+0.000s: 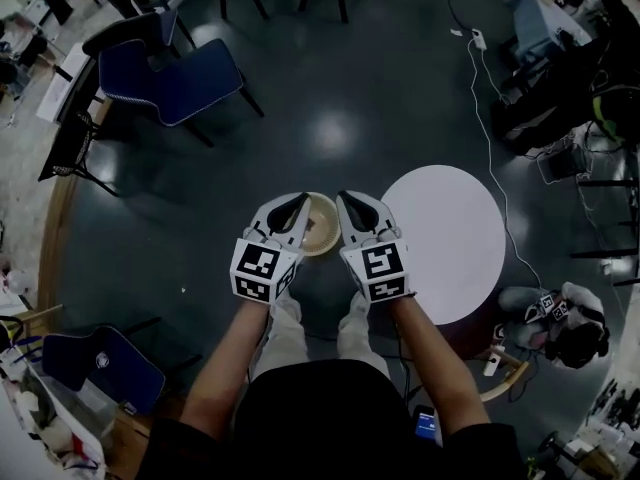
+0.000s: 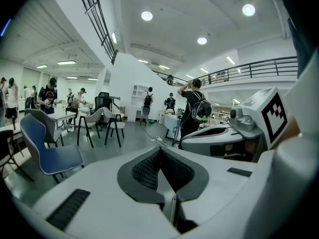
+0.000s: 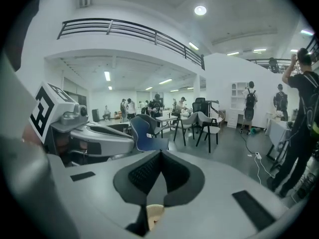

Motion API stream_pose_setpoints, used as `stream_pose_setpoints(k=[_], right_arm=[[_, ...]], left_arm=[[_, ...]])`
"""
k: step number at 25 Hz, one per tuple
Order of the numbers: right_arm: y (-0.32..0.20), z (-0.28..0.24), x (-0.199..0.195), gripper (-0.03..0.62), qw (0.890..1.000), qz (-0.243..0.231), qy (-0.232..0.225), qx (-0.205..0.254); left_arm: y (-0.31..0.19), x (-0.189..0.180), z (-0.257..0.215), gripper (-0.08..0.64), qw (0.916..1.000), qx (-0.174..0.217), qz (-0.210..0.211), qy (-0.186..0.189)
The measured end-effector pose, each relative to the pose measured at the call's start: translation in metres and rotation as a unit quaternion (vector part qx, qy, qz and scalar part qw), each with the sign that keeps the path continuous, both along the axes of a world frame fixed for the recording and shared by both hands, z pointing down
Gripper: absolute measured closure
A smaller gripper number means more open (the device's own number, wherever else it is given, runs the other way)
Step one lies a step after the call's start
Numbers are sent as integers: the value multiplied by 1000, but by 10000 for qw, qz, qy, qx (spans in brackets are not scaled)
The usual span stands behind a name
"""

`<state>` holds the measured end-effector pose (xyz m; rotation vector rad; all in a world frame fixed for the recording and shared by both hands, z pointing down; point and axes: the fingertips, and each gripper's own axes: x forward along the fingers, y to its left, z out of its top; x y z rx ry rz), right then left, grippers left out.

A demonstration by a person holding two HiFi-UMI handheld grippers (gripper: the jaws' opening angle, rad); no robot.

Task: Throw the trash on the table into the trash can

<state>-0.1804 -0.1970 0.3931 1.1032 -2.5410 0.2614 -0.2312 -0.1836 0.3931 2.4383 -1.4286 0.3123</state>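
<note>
From the head view, a round beige trash can (image 1: 320, 230) stands on the dark floor just ahead of my knees. A round white table (image 1: 445, 243) is right beside it. I hold both grippers side by side over the can, pointing forward. The left gripper (image 1: 300, 201) is shut with nothing between its jaws; its tips meet in the left gripper view (image 2: 160, 149). The right gripper (image 1: 344, 199) is shut too and holds nothing (image 3: 160, 153). Through the gap under the right jaws, the trash can's rim (image 3: 154, 214) shows.
A blue chair (image 1: 175, 73) stands at the far left and another blue chair (image 1: 100, 368) at my near left. A white cable (image 1: 490, 138) runs across the floor past the table. Another person (image 1: 560, 318) is low at the right. A person with a backpack (image 2: 194, 108) stands farther off.
</note>
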Motion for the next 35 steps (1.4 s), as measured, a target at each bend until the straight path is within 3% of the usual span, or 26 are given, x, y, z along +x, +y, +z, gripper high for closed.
stream_pose_setpoints(k=[16, 20, 35], right_arm=[[28, -115, 59, 574, 9947, -308, -373, 902], [34, -134, 79, 574, 9924, -343, -472, 1087], [70, -150, 154, 574, 9841, -589, -550, 1581]], left_arm=[[30, 77, -120, 546, 9954, 937, 154, -83], [37, 103, -139, 546, 9940, 1066, 231, 39], [69, 184, -149, 546, 9918, 1273, 77, 96]])
